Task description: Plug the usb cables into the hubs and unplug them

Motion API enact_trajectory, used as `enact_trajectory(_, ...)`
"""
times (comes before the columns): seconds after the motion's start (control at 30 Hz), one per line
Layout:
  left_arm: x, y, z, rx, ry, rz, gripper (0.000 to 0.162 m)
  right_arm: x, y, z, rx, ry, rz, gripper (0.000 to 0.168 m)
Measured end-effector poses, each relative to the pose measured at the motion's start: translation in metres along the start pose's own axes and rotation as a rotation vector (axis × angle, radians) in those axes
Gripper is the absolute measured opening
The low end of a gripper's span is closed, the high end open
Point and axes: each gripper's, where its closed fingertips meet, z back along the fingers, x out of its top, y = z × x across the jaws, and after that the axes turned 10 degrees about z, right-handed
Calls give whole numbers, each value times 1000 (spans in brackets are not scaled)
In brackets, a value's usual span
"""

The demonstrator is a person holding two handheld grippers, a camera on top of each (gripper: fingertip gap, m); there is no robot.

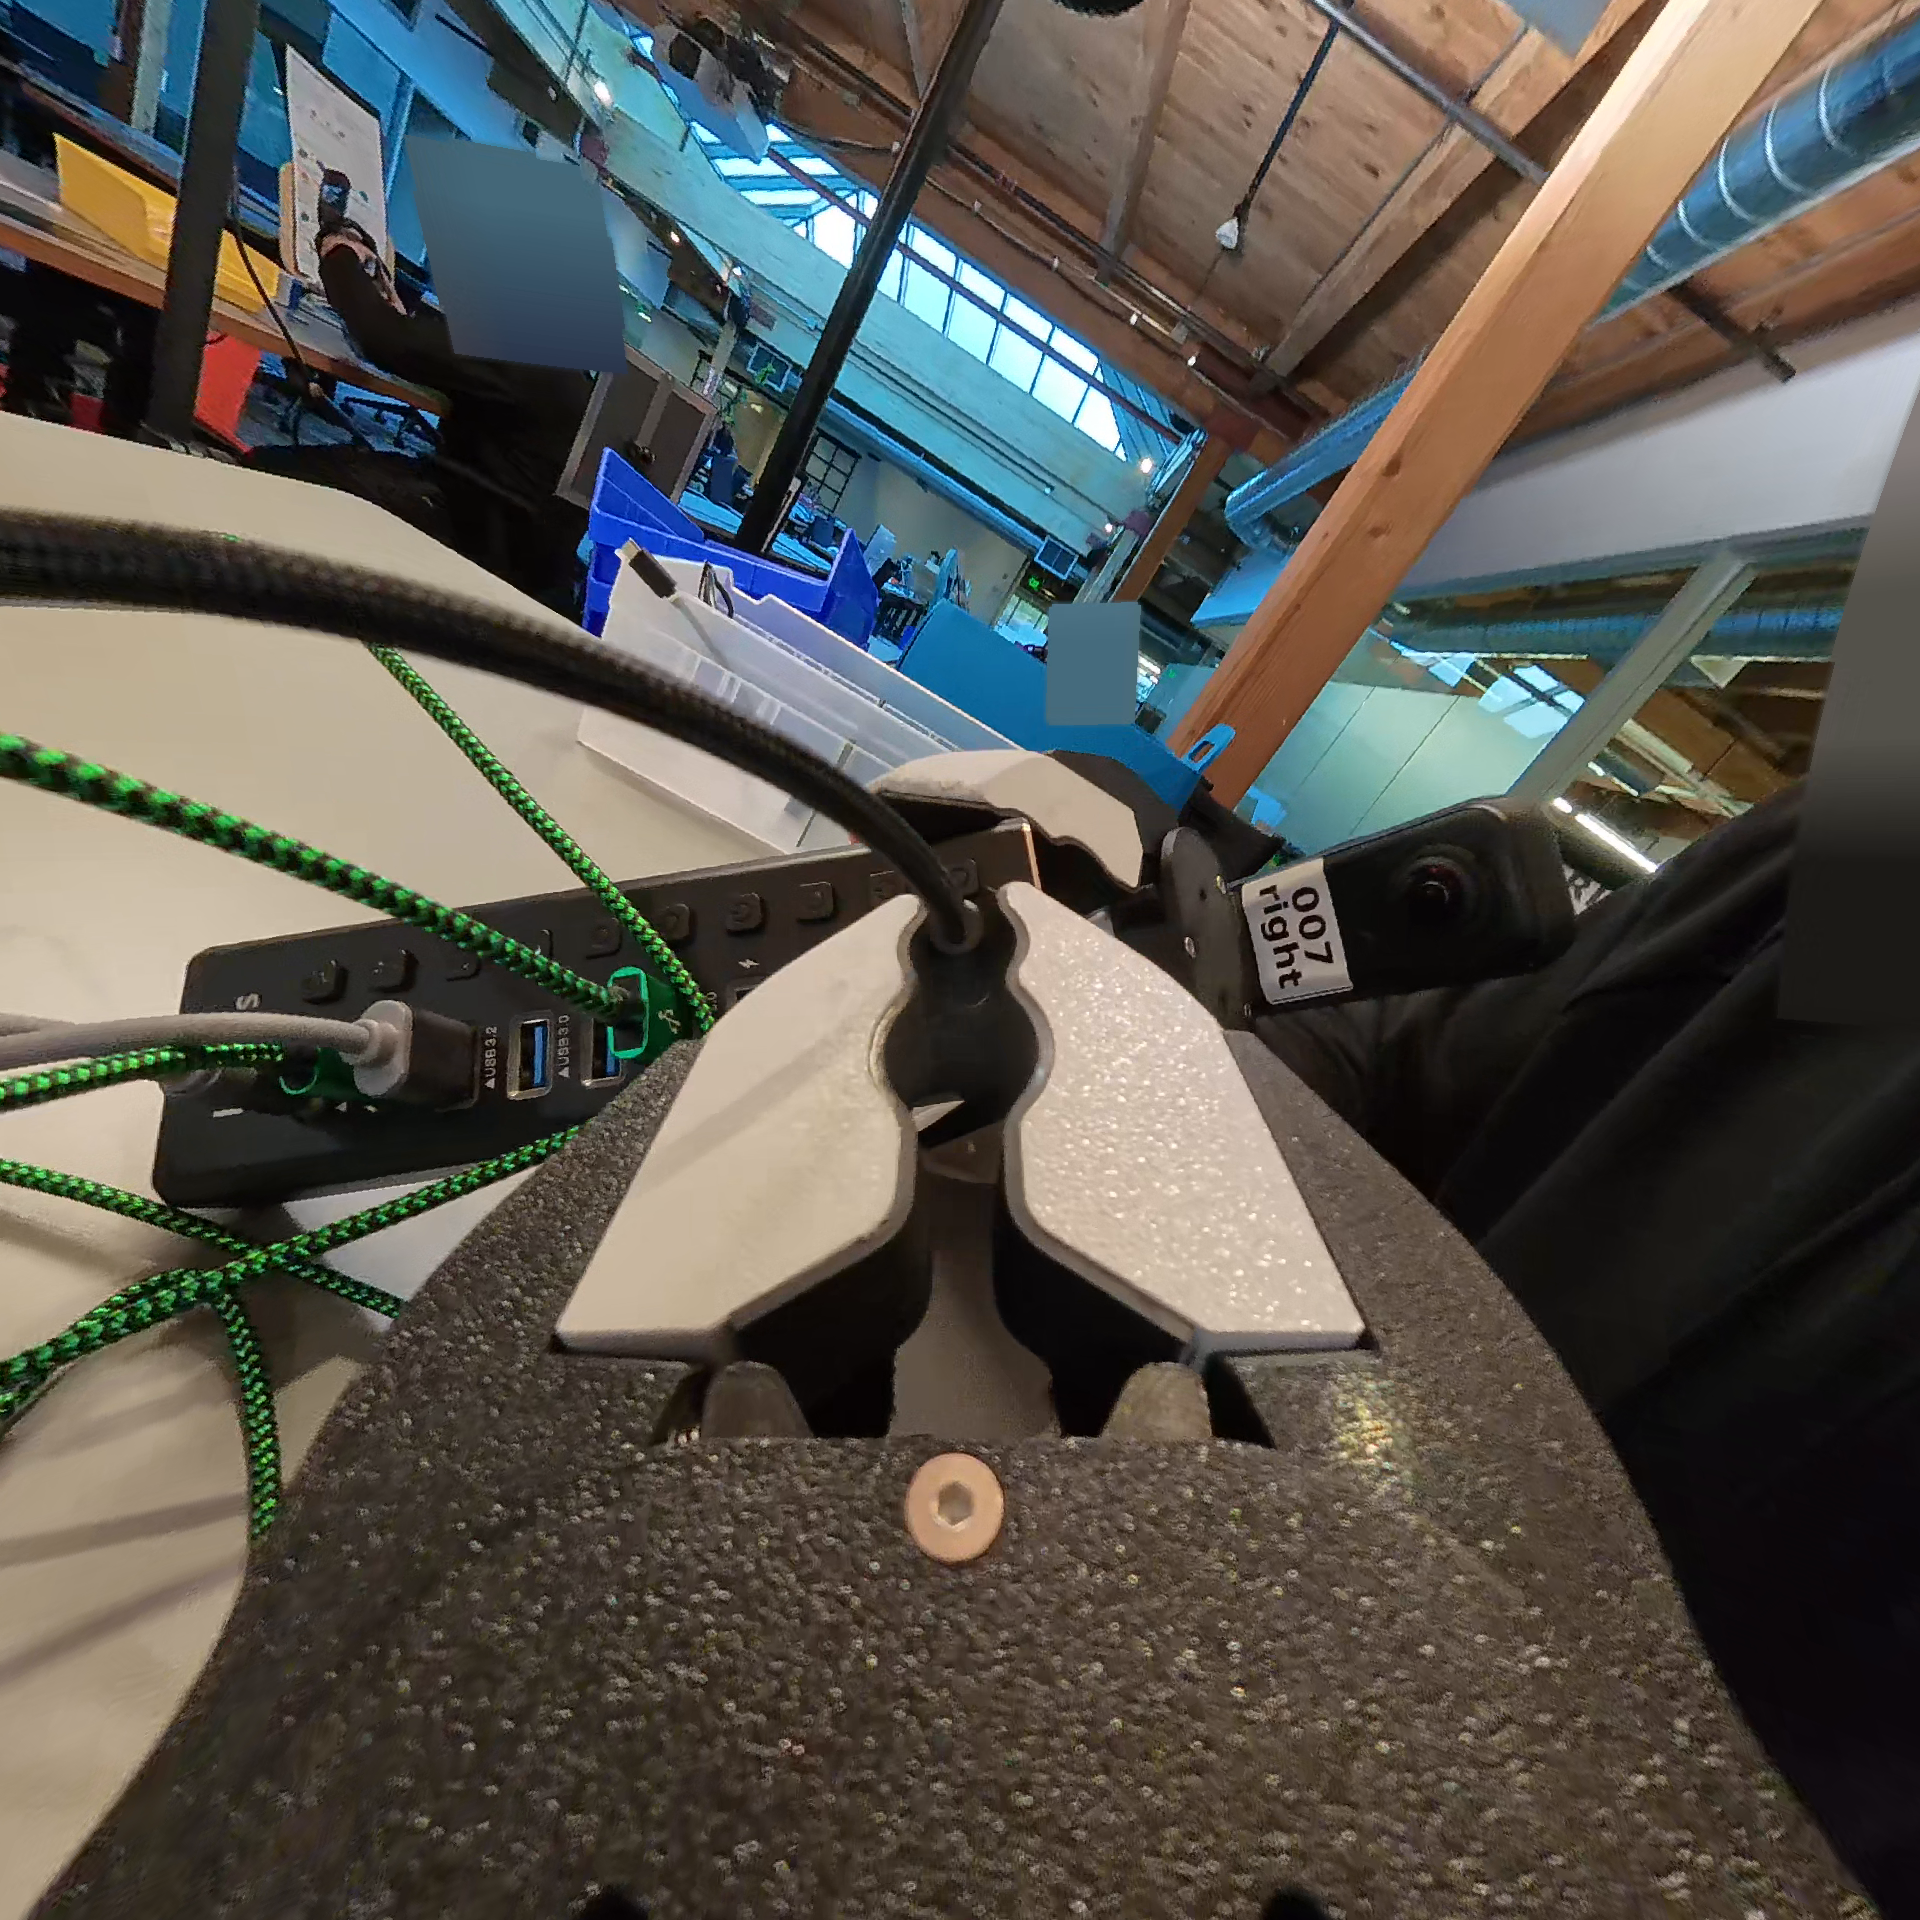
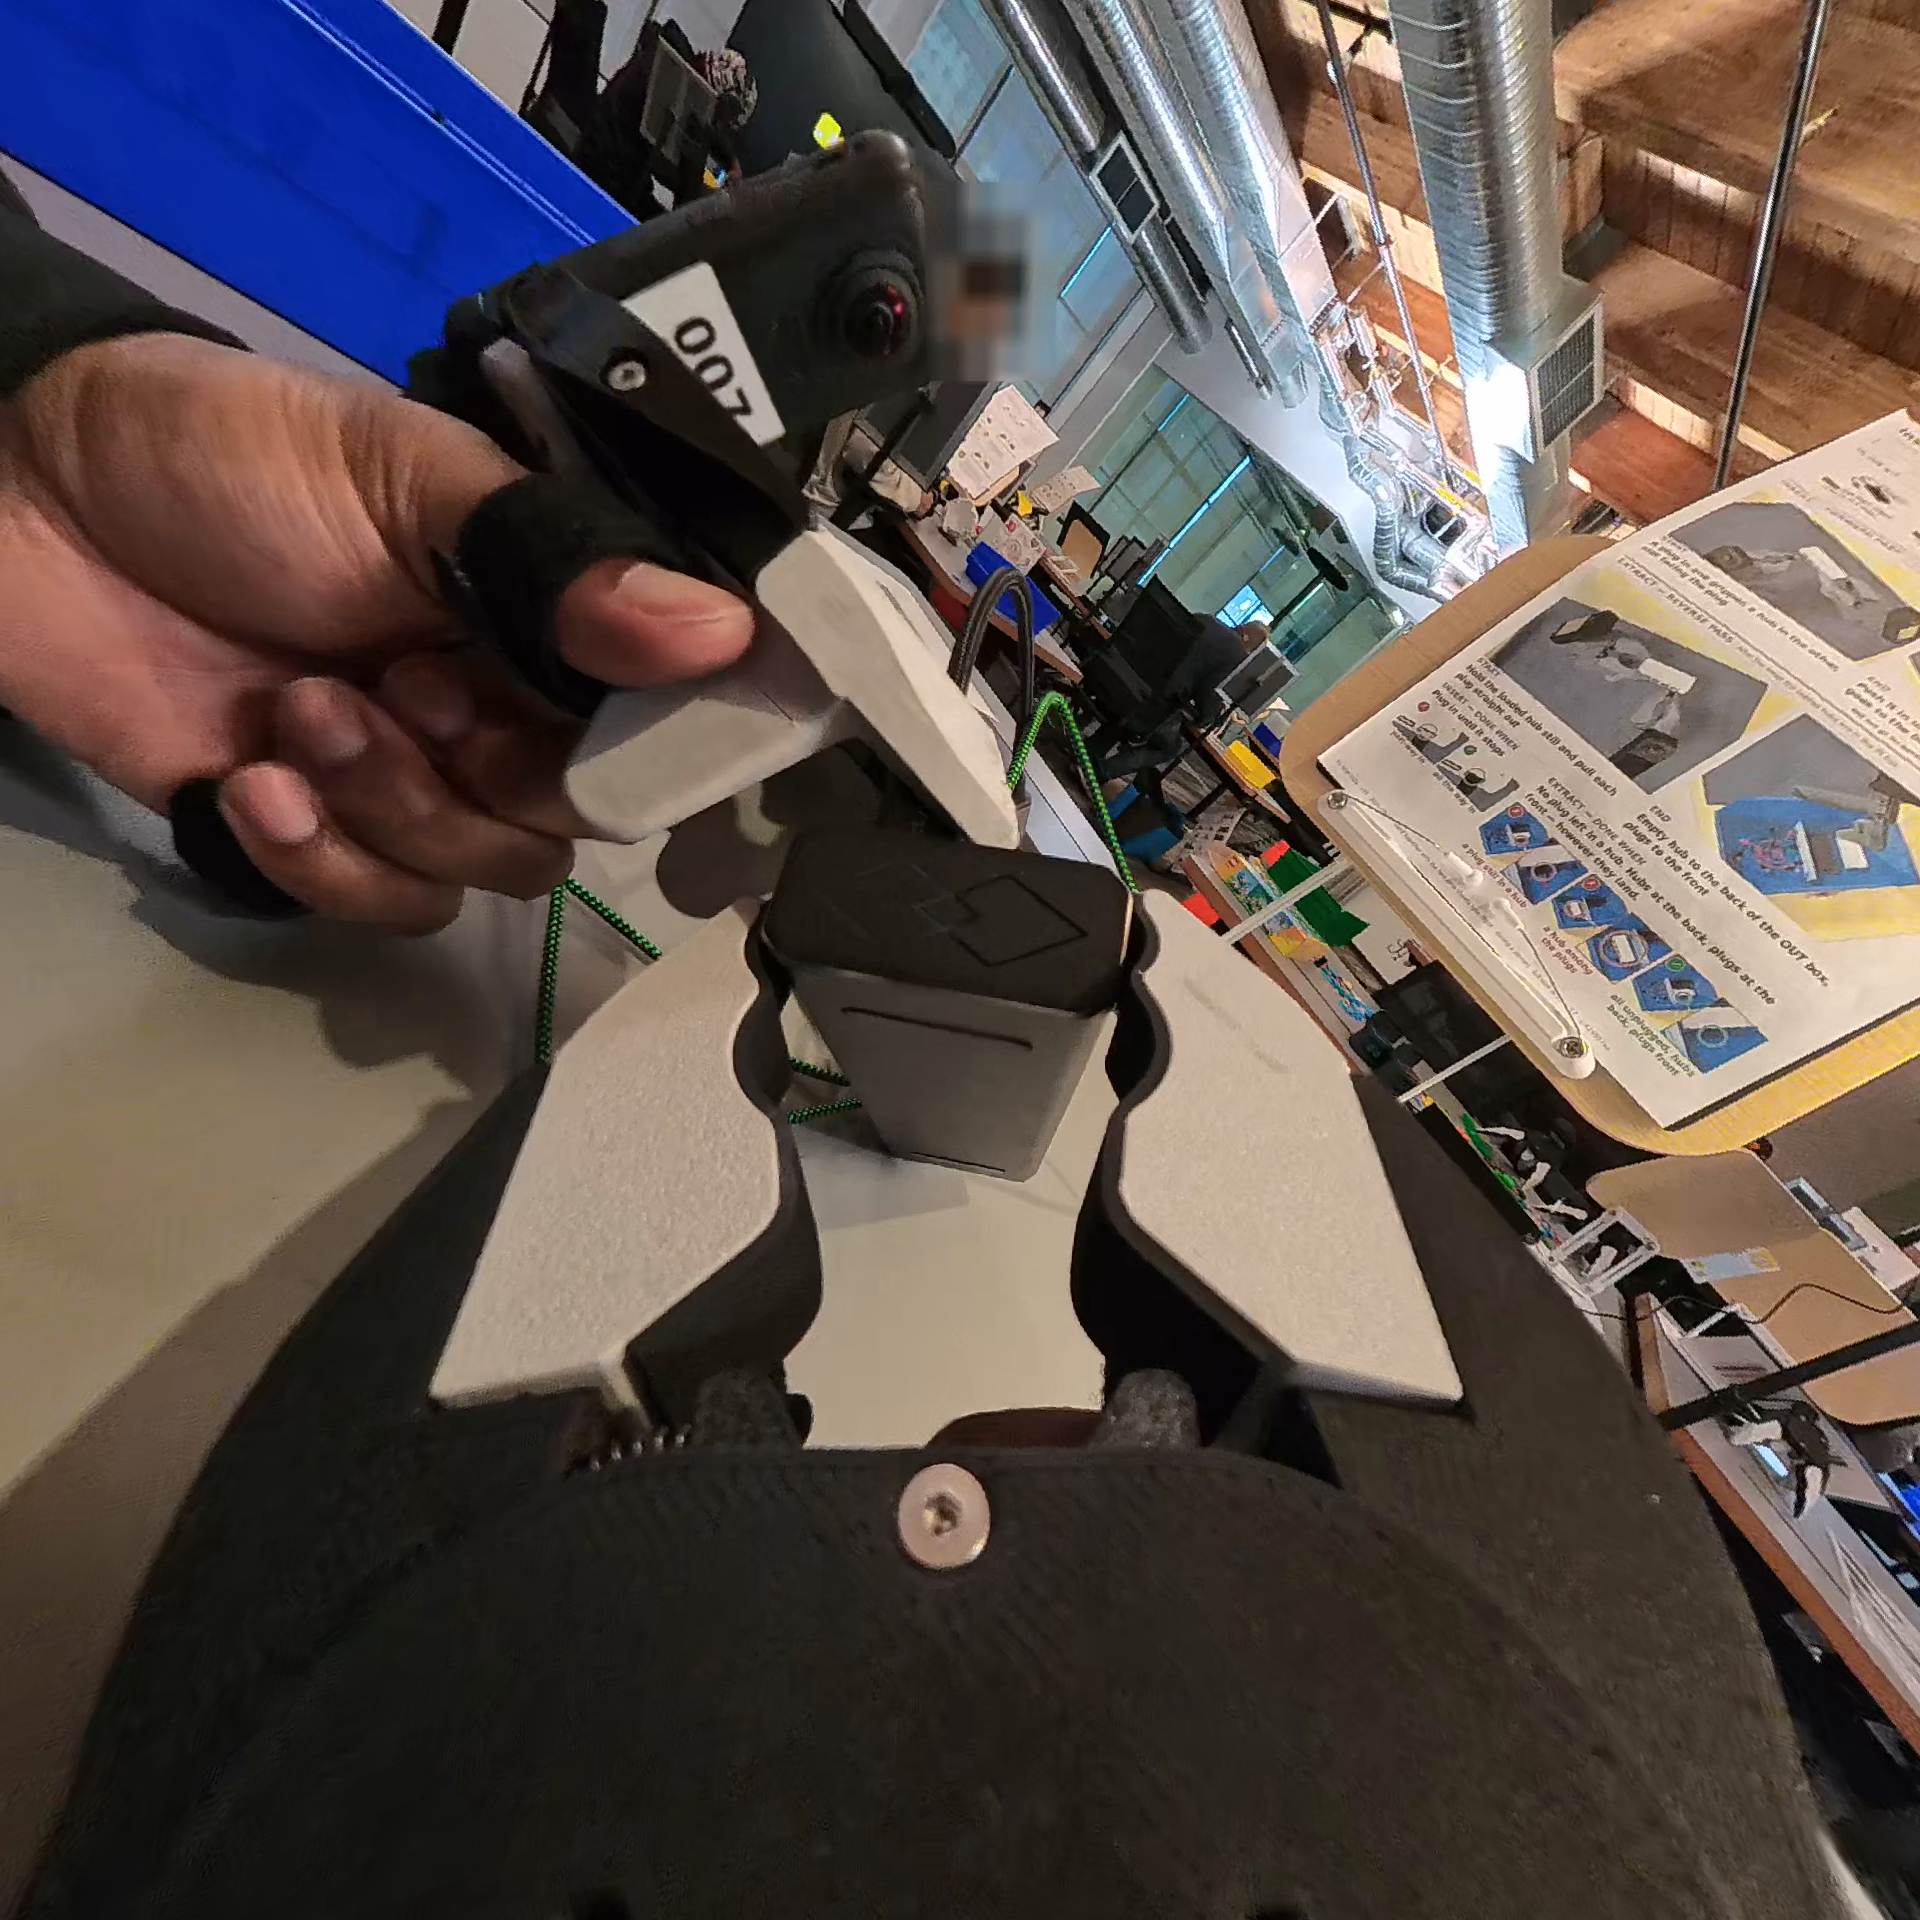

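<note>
Counter first, pale, carrying everything; the long black hub lies across it, my landmark for the rest; my right claw is clamped on the hub's end, its pads pressed to both sides of the black body; my left claw sits over the hub's far end from the plugged ports, pinched on the plug end of the black braided cable, which arcs up and away from the hub; whether that plug is seated in a port or just out of it I cannot tell, the fingers hide it.

Progress, my read: midway; several cables are in the hub's front row, a grey cable and at least two green braided cables; two blue ports between them stand empty; so either more plugging or a full round of pulling remains; the black one is the cable in hand.

Beyond the hub, a clear bin and blue bins; an instruction sheet stands off to the side.
</note>
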Motion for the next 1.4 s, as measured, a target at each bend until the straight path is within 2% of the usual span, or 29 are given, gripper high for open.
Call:
enact_trajectory(0.17,-2,-1,1,-18,10,23,7,0,2,1,-3,10,24,60)
enact_trajectory(0.3,-4,-1,1,16,41,-56,8,0,3,2,-2,11,28,61)
enact_trajectory(0.53,-8,-1,1,-10,84,-67,8,-1,5,4,23,2,40,60)
enact_trajectory(0.6,-8,-1,0,-14,96,-34,8,-2,5,5,25,2,41,60)
enact_trajectory(0.7,-8,-2,1,-54,103,117,8,-2,4,4,21,9,48,61)
enact_trajectory(0.8,-12,-2,2,56,193,-147,9,-2,6,6,31,-1,51,61)
enact_trajectory(0.9,-11,-3,4,28,177,-51,8,0,6,4,29,-3,37,60)
enact_trajectory(1.03,-12,-3,3,67,197,-177,9,-1,7,5,42,-15,24,61)
enact_trajectory(1.17,-8,-2,3,-32,130,60,7,-1,6,4,32,-2,29,61)
enact_trajectory(1.23,-10,-1,4,-10,159,-14,7,-2,6,4,32,7,59,60)
enact_trajectory(1.3,-14,-3,3,68,236,-232,9,-2,7,6,52,-5,55,60)
enact_trajectory(1.33,-15,-5,3,79,261,-275,9,-1,7,8,61,-14,44,60)
enact_trajectory(1.4,-14,-7,4,8,242,-109,8,1,7,8,69,-22,25,60)
